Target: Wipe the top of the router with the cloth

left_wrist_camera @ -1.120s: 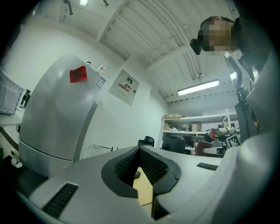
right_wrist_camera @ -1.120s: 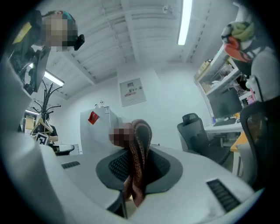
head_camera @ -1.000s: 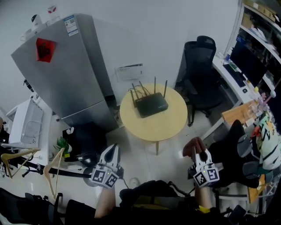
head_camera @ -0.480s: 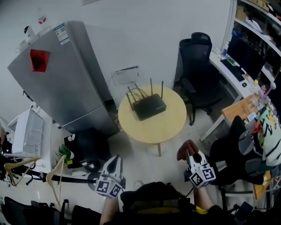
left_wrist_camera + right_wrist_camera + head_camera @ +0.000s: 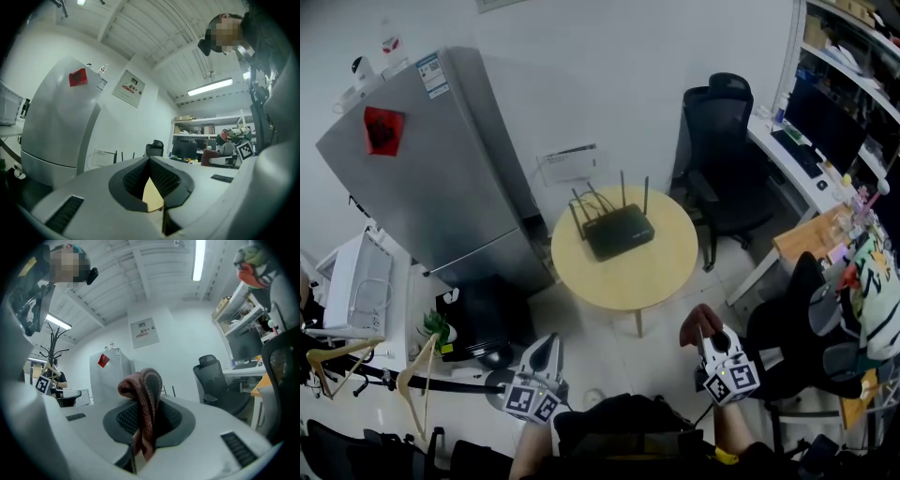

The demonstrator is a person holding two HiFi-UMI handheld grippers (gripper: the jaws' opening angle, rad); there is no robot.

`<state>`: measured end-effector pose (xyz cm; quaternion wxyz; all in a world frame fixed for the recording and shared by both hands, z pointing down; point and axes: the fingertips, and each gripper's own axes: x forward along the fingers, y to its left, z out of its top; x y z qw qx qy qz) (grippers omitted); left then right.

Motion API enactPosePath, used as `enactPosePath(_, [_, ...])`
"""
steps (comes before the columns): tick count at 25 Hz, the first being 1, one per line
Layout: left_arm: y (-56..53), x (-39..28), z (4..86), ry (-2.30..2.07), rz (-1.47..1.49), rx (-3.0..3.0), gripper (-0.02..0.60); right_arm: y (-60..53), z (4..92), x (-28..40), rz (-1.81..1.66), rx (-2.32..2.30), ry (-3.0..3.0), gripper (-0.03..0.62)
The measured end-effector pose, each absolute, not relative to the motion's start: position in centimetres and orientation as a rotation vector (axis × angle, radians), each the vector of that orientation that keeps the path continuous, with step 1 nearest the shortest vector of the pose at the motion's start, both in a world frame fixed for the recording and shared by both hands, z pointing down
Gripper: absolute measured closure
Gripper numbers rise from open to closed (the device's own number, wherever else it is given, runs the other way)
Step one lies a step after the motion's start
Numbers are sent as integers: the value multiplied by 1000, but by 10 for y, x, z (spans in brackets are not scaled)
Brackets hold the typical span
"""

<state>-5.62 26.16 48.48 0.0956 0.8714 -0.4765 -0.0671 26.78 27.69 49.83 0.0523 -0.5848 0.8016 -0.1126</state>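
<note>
A black router (image 5: pixel 618 231) with several upright antennas lies on the round wooden table (image 5: pixel 656 277), toward its back left. My right gripper (image 5: pixel 707 331) is held low, in front of the table's right side, shut on a dark red cloth (image 5: pixel 143 405) that bunches above its jaws; the cloth (image 5: pixel 701 320) also shows in the head view. My left gripper (image 5: pixel 546 349) hangs in front of the table's left side, its jaws closed together with nothing in them. Both grippers are well short of the router.
A tall grey fridge (image 5: pixel 431 169) stands left of the table, with a black box (image 5: pixel 483 314) on the floor by it. A black office chair (image 5: pixel 722 141) sits behind the table at the right, next to a desk with monitors (image 5: pixel 811 122). Wooden hangers (image 5: pixel 356 361) are at far left.
The head view has shifted slightly, so the table sits a little lower and more central. Both grippers stay low in front of the table, the right one still holding the cloth.
</note>
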Motion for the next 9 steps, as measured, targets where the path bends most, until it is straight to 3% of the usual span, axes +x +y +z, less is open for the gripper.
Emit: enactPosePath(9, [254,-56,487,-1397,-190,2584,580,280,506,277,-386,-1810,2407,536])
